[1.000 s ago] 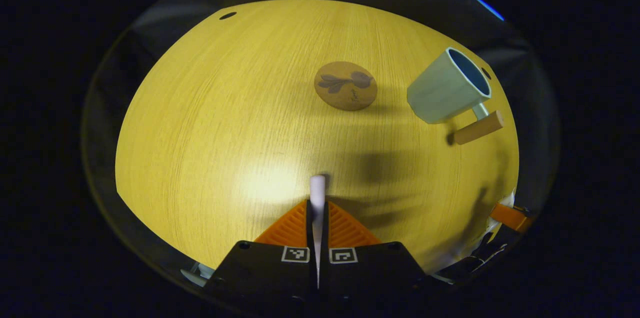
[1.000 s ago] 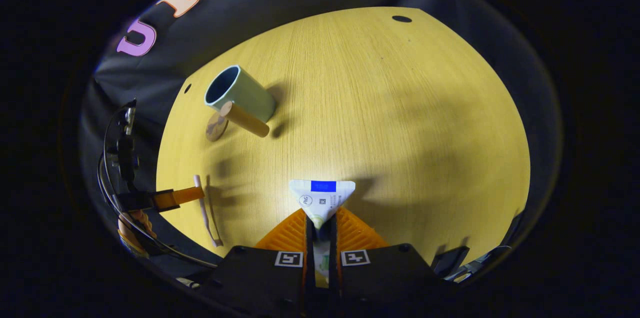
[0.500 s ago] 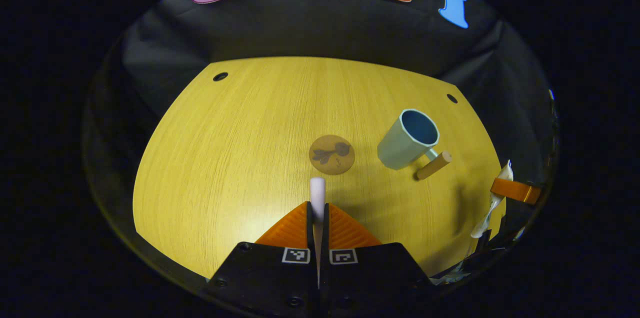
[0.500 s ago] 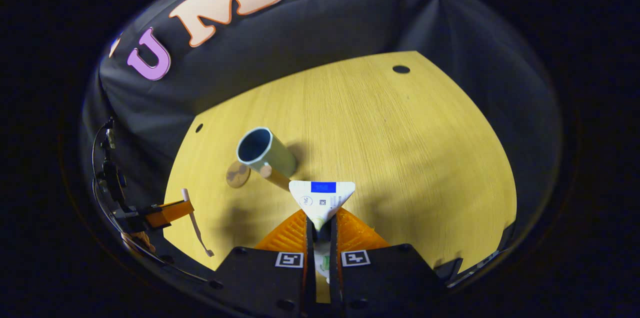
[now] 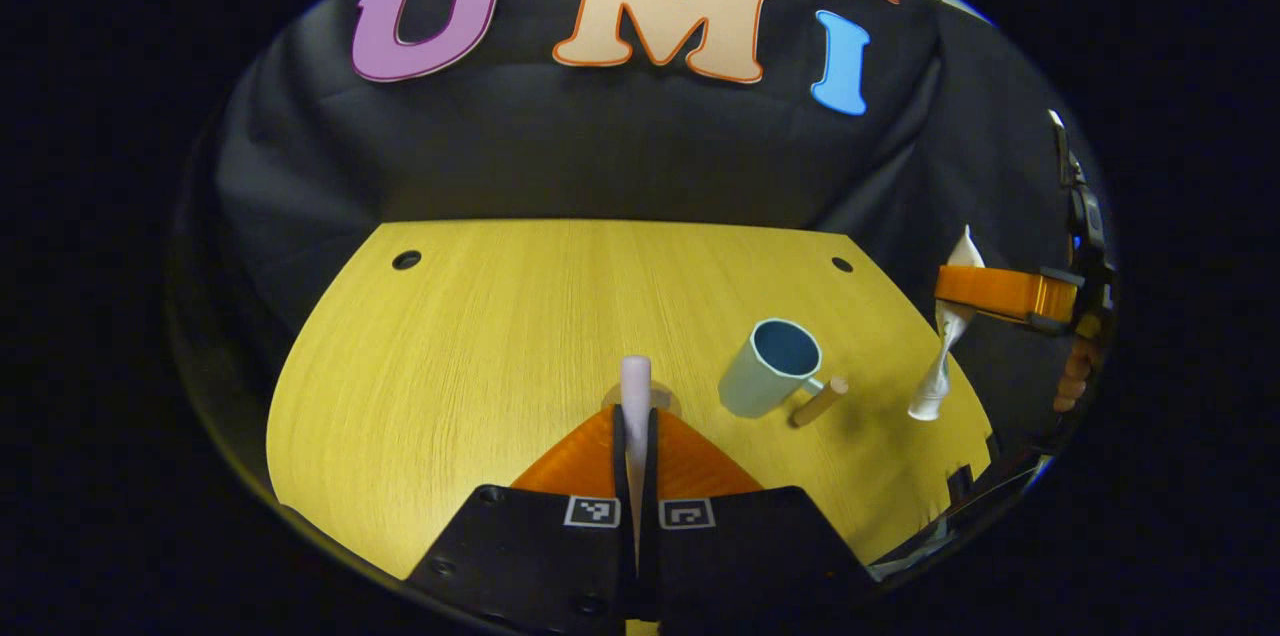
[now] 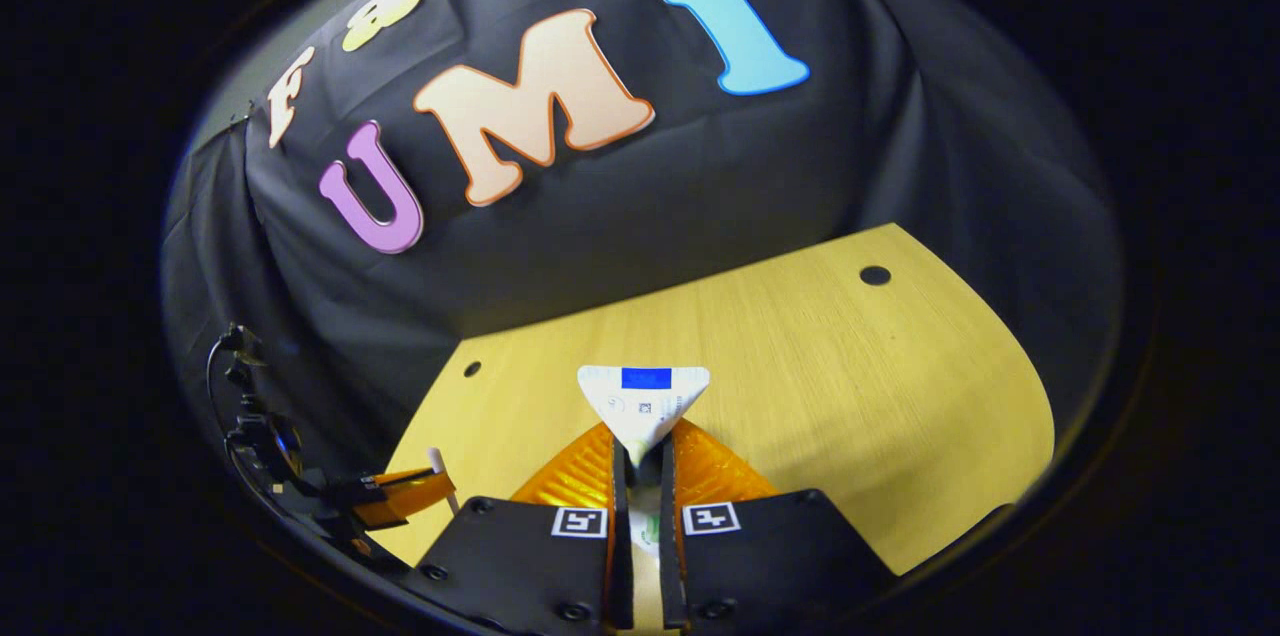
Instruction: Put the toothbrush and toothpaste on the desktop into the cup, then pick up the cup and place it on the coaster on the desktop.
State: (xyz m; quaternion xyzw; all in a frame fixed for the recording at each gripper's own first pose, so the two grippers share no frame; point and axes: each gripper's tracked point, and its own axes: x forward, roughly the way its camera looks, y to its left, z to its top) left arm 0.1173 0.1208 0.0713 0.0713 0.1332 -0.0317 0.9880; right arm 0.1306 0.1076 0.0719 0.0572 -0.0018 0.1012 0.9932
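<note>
Both pairs of jaws are clenching their loads: the left gripper point(image 5: 636, 436) is pinching the slim white toothbrush point(image 5: 635, 386) by its handle, and the right gripper point(image 6: 641, 461) is gripping the white toothpaste tube point(image 6: 643, 398) by its flat crimped end. Ahead and to the right of the left jaws, the pale green cup with a wooden peg handle point(image 5: 768, 381) is standing open-mouthed on the yellow wooden desktop point(image 5: 480, 346), with the round wooden coaster point(image 5: 668, 402) peeking out just beyond the toothbrush tip. To do this well, each gripper is probably best bringing its item over the cup mouth one at a time, tipping it end-down and releasing only once the lower end is inside the rim.
</note>
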